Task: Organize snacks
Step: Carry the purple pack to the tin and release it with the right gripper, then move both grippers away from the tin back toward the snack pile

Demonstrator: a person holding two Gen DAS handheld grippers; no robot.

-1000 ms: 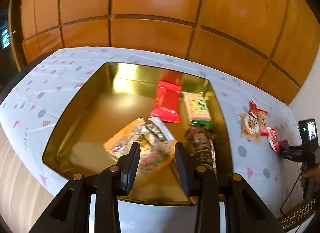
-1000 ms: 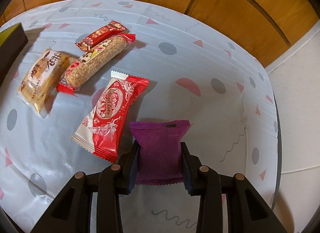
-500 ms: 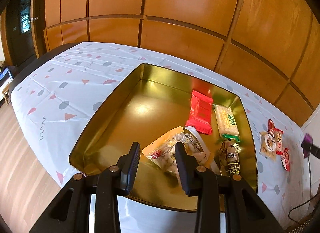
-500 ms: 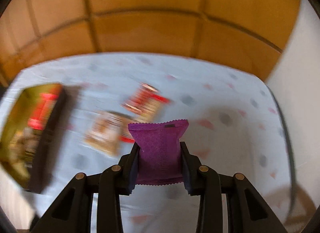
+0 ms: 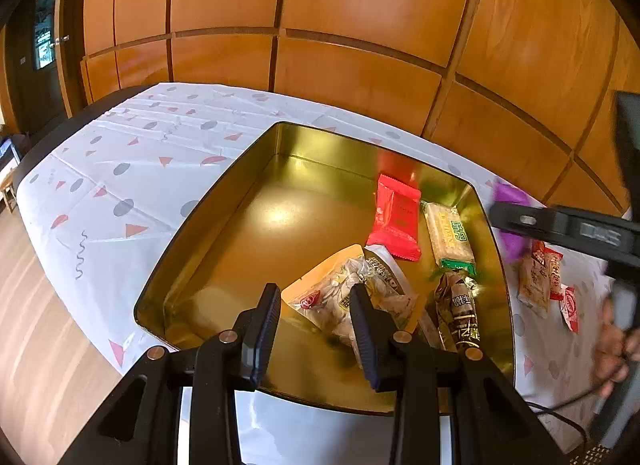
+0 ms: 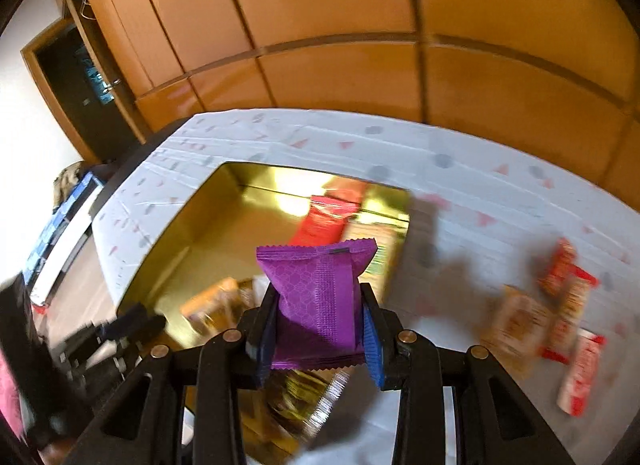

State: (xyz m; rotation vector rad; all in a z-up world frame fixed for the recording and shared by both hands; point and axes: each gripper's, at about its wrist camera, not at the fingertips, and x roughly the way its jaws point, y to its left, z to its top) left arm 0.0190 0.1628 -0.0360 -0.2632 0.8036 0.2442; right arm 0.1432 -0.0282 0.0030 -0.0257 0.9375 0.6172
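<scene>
Purple packet held over the gold tin's right edge

The left gripper (image 5: 314,321) hovers over the gold tin (image 5: 224,201), jaws narrowly parted and empty; to the right, the right gripper (image 6: 318,329) clamps the purple packet (image 6: 318,285) above the tin's right rim.

I saw the table's patterned white cloth (image 5: 132,185) bearing the gold tin (image 5: 224,201) and several loose snack packets (image 5: 536,281) beside it.

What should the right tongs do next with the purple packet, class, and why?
Probably carry it on over the gold tin and let go there. The right tongs are shut on the purple packet near the tin's edge, the tin already holds other snacks, and much of its floor is bare.
</scene>
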